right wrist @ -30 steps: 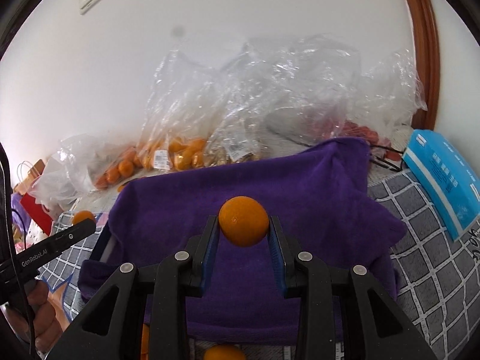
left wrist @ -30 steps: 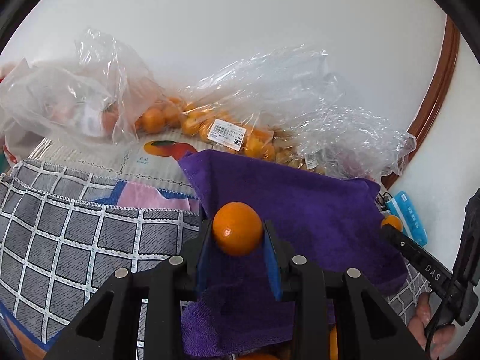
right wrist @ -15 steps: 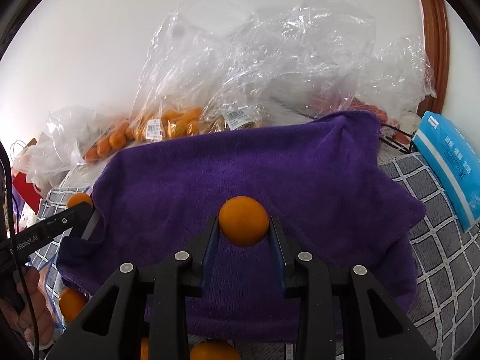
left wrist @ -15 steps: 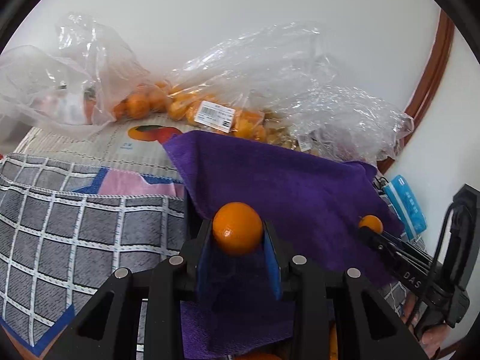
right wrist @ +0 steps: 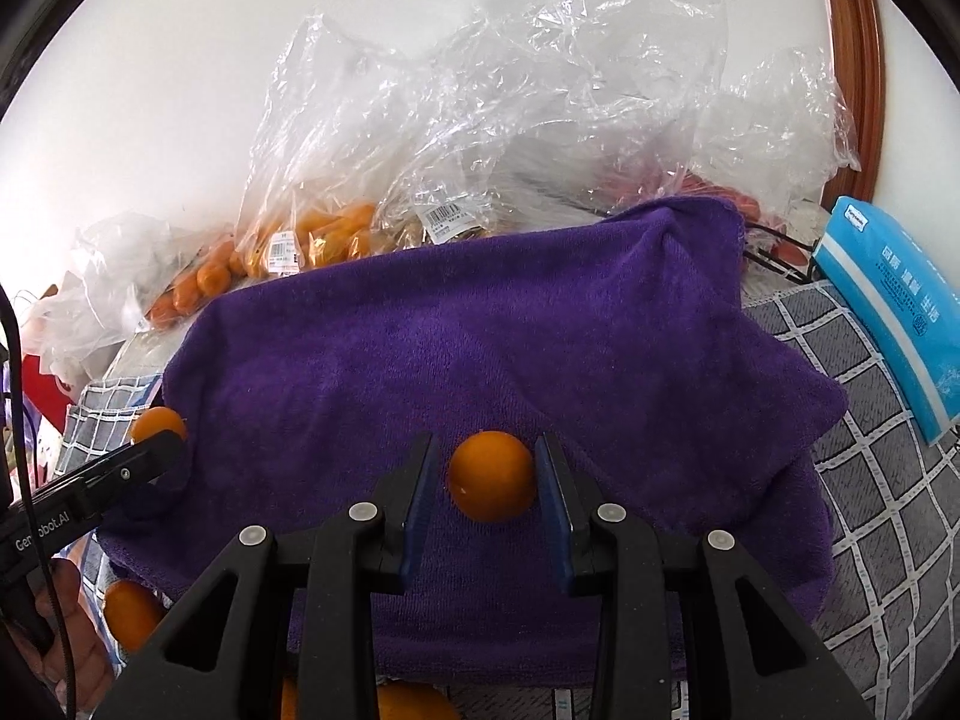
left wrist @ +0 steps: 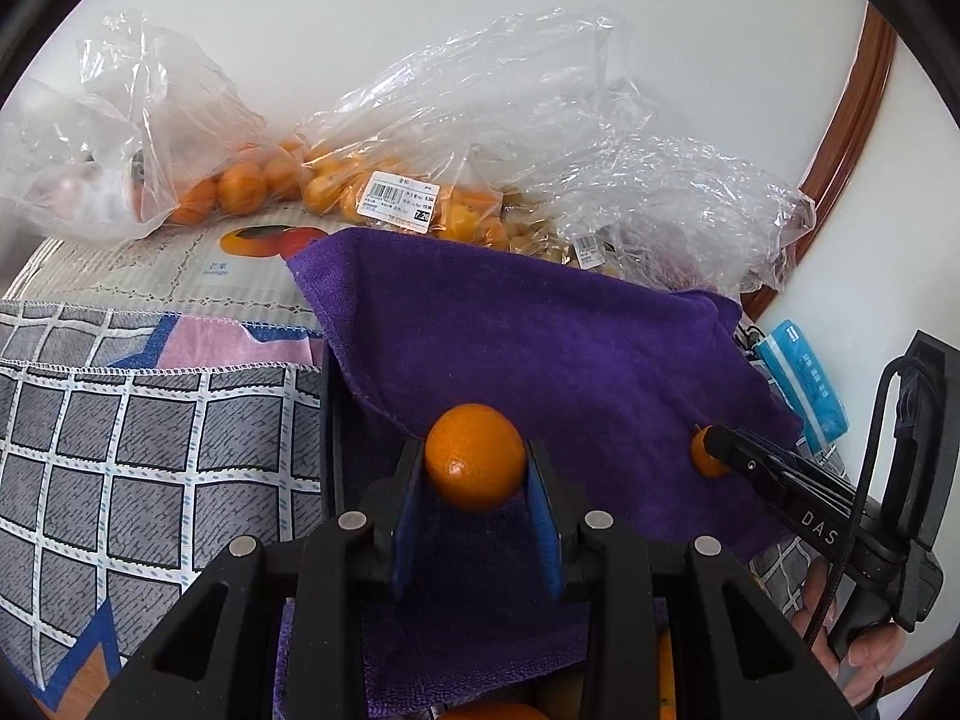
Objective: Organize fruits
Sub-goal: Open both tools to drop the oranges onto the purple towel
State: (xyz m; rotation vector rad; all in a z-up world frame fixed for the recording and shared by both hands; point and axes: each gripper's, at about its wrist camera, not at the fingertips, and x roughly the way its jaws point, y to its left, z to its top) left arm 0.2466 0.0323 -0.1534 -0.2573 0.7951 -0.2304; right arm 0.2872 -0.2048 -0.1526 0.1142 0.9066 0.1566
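Left gripper pinching a smooth round orange, right gripper spread slightly around a second orange; plush purple towel beneath, crinkled clear bags behind

The purple towel hides whatever it drapes over. Loose oranges beneath its near edge are half hidden by gripper frames. The bag label is unreadable.

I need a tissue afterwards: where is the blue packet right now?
In the right wrist view the blue packet lies at the far right on the grey checked cloth, just right of the purple towel.
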